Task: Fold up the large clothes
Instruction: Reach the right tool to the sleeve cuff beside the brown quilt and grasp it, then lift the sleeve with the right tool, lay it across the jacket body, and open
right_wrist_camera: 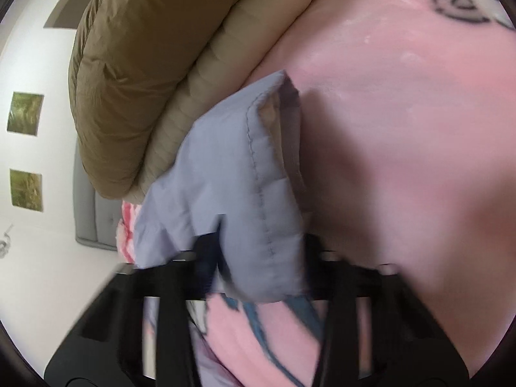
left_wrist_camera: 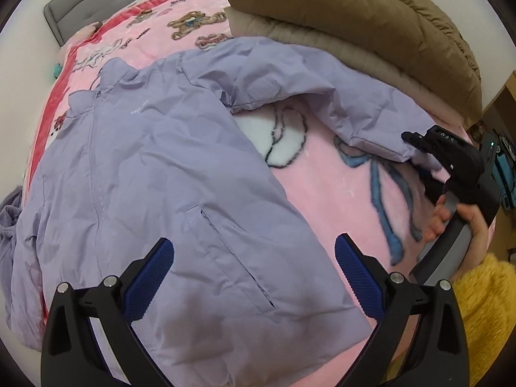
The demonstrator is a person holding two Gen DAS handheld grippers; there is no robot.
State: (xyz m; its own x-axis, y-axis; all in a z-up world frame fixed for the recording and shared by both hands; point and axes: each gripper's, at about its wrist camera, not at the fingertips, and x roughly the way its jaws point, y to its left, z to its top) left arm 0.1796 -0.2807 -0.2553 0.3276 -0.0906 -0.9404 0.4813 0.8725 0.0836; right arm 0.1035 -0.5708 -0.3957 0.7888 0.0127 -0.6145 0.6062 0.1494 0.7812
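A lilac zip jacket (left_wrist_camera: 154,174) lies front up on a pink cartoon blanket (left_wrist_camera: 338,200), collar at the far left. Its right sleeve (left_wrist_camera: 354,106) stretches out to the right. My left gripper (left_wrist_camera: 254,267) is open and empty, its blue pads hovering over the jacket's hem near the pocket. My right gripper (left_wrist_camera: 419,148) is shut on the sleeve's cuff at the right side of the bed. In the right wrist view the cuff (right_wrist_camera: 245,193) sticks out from between the blurred black fingers of the right gripper (right_wrist_camera: 258,264), lifted above the blanket (right_wrist_camera: 403,129).
A brown quilted duvet (left_wrist_camera: 354,13) lies folded on a beige one (left_wrist_camera: 322,45) at the far right of the bed. A grey padded headboard (left_wrist_camera: 80,9) is at the back. A wall with two pictures (right_wrist_camera: 25,151) shows in the right wrist view.
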